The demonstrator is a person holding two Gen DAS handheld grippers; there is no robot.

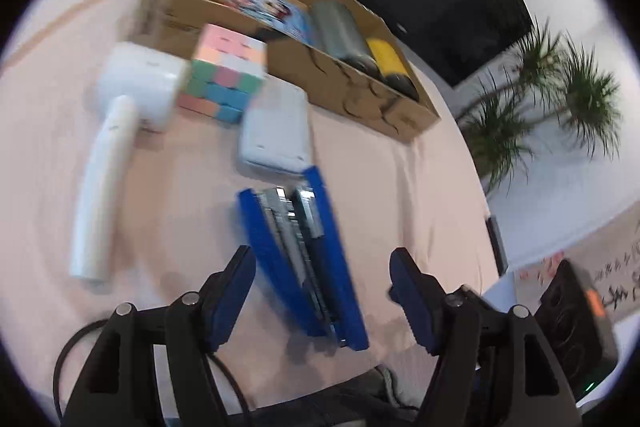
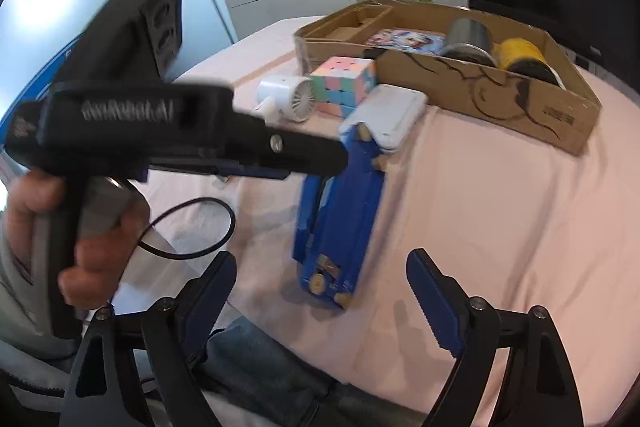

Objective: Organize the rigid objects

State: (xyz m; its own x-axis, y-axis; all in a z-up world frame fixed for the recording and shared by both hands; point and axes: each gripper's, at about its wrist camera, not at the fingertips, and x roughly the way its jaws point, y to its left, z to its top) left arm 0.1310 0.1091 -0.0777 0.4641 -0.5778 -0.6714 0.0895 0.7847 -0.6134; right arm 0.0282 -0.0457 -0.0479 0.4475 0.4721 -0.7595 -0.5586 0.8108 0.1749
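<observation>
Landmark: the blue stapler [image 1: 304, 263], lying opened out on the pink cloth [image 1: 400, 187].

Left gripper [image 1: 324, 291]: jaws spread, nothing pinched. Stapler's near end sits between the fingers, closer to the left one; no pad contact visible.

Right gripper [image 2: 320, 291]: jaws spread, empty. Stapler's near end lies just ahead of the gap, between the fingertips' lines, not touching.

Beyond the stapler's far end, touching or overlapping it: a white flat device [image 1: 276, 135]. Past that, a pastel cube [image 1: 228, 71], then a white handheld fan [image 1: 132, 95] off to the left.

Cardboard tray [image 2: 500, 99] behind those holds a printed card [image 2: 404, 39], a grey roll [image 2: 468, 39] and a yellow roll [image 2: 520, 55].

Writing: embossed text on the left gripper's body is too blurred to read; tray print is also illegible. A hand [image 2: 76, 227] holds the left gripper's handle.
</observation>
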